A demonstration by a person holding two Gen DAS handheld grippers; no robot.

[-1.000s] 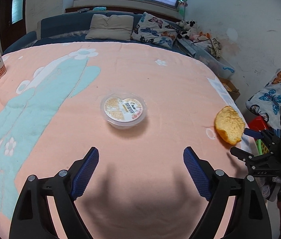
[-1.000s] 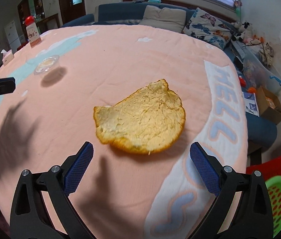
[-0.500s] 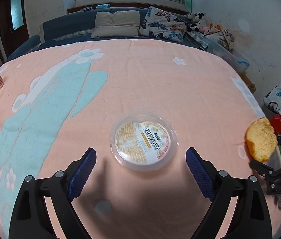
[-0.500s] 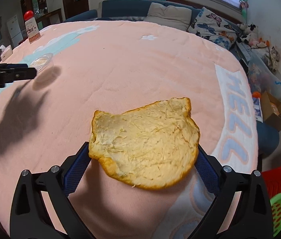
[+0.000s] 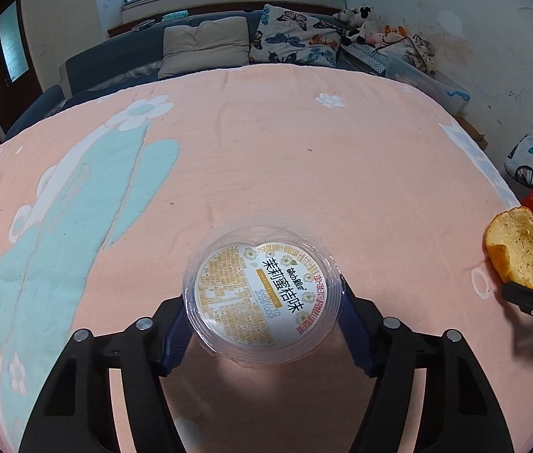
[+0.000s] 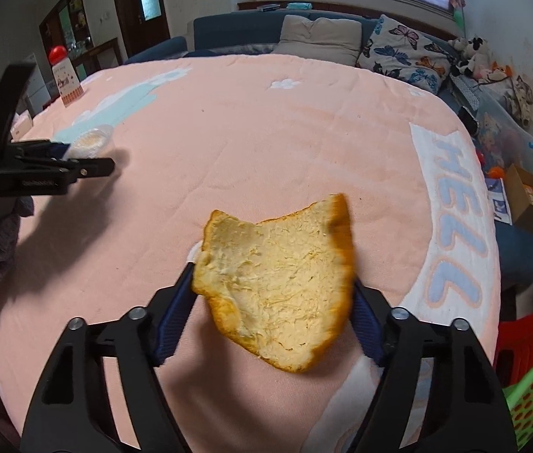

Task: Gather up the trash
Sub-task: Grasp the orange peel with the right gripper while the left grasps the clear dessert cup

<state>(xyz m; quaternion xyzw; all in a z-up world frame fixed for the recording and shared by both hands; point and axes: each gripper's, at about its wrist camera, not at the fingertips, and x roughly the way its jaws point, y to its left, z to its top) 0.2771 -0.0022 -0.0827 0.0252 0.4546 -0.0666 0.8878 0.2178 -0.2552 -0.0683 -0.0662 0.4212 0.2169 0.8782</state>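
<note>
The left tongs [image 5: 262, 313] are closing on a clear plastic cup [image 5: 262, 298], their blue pads [image 5: 176, 336] pressing its rim at 9 and 3 o'clock. The cup's round lid is facing the camera, white and yellow, with bold Chinese characters, a date-like line of digits and a block of fine print too small to read. These tongs are pointing steeply down at the pink blanket [image 5: 304, 158].

The right tongs [image 6: 272, 302] are also closing, gripping a piece of orange peel [image 6: 278, 287] by its side edges and lifting it clear of the blanket [image 6: 266, 132]. The peel is showing its pale, fibrous inside, with a ragged orange edge and a notch at 12 o'clock. At 3 o'clock the blanket's white border is carrying pale blue letters "HELL" [image 6: 455, 207].

Farther off at 10 o'clock in the right view, the left tongs [image 6: 89, 158] are holding the cup [image 6: 91, 139]. Beyond stands a red-capped bottle [image 6: 64, 75], its label unreadable.
</note>
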